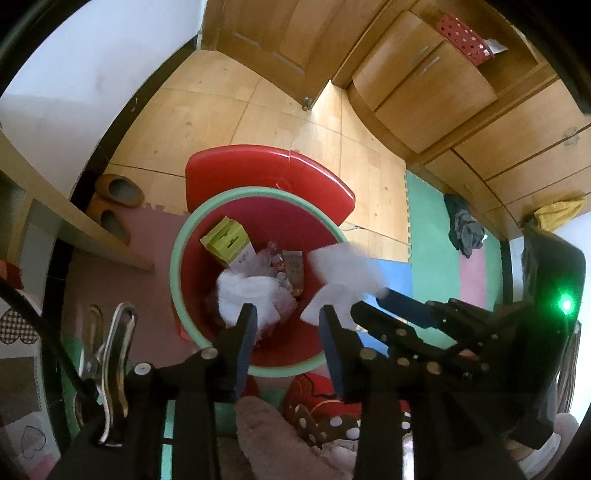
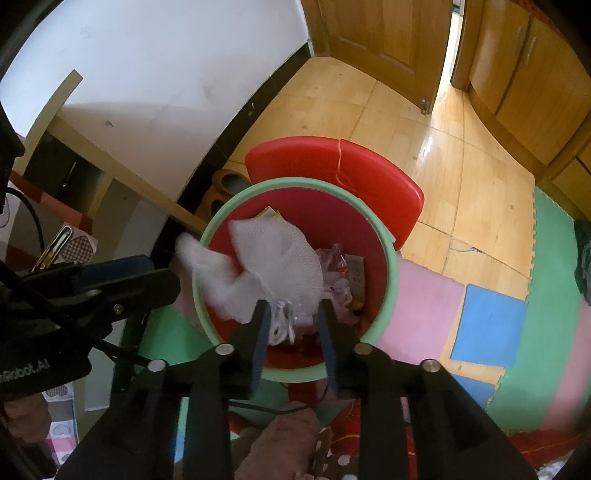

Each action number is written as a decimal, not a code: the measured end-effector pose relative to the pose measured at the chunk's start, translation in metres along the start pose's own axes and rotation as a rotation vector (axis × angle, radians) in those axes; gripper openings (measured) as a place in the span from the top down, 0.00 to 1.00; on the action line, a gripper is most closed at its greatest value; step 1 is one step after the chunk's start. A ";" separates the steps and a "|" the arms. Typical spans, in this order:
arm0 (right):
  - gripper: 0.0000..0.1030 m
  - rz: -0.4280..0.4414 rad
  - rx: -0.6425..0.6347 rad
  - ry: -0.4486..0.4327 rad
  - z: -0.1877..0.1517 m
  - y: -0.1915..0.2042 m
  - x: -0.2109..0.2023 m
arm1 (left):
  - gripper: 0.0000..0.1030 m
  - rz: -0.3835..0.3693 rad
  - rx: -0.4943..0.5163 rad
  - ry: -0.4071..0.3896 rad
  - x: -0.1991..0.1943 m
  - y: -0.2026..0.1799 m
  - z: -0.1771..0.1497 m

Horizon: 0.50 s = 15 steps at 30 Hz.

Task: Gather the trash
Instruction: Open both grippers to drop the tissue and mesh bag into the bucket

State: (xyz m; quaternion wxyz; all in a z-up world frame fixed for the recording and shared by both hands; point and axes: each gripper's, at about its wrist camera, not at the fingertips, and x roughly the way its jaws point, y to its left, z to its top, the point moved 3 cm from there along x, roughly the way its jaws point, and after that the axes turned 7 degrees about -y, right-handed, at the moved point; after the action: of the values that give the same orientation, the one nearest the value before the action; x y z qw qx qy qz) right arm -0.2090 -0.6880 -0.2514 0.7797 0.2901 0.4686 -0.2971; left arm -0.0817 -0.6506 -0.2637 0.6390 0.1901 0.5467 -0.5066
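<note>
So both grippers are hanging right over the trash bin (image 1: 176, 258), which is red inside with a pale green rim and sits on the floor with its red lid (image 1: 273, 166) flipped open behind it. The left hand-held gripper (image 1: 290, 325) has its jaws spread wide with nothing between them, you just see straight down into the bin through the gap. The right hand-held gripper (image 2: 293, 317) is spread apart too, and again it's only bin contents showing between the fingers. The thing that matters is a white foam net (image 2: 277, 254), the stretchy kind fruit comes wrapped in. It's over the bin's opening between the two grippers, one end reaching out past the rim toward the left gripper and the other end close to the right gripper's tips. It's blurry in the left wrist view, and I honestly can't tell if it's touching either gripper. Already down in the bin: a yellow-green box (image 1: 229, 240) leaning against the wall, a clear plastic bottle (image 1: 275, 256), a brownish packet (image 1: 295, 269) and a heap of crumpled white plastic (image 1: 251, 295). Around the bin there are foam floor mats (image 2: 491, 325) in pink, blue and green, then wooden floor (image 2: 406, 122) further back. A pair of brown slippers (image 1: 120, 190) sits by the wall next to the bin, and there's a wooden door (image 2: 380, 29) at the back.
</note>
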 end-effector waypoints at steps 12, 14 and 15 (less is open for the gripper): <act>0.64 -0.016 0.007 -0.018 0.003 0.001 -0.009 | 0.60 0.010 -0.011 -0.021 -0.011 0.001 0.002; 0.64 -0.015 0.012 -0.020 0.003 0.003 -0.011 | 0.60 0.014 -0.014 -0.027 -0.015 0.001 0.002; 0.64 -0.014 0.014 -0.021 0.003 0.003 -0.012 | 0.60 0.015 -0.014 -0.028 -0.017 0.001 0.002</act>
State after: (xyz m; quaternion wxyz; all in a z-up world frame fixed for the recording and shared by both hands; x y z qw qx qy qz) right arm -0.2098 -0.6860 -0.2384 0.7805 0.2891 0.4603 -0.3088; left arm -0.0779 -0.6437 -0.2480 0.6518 0.1825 0.5397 -0.5006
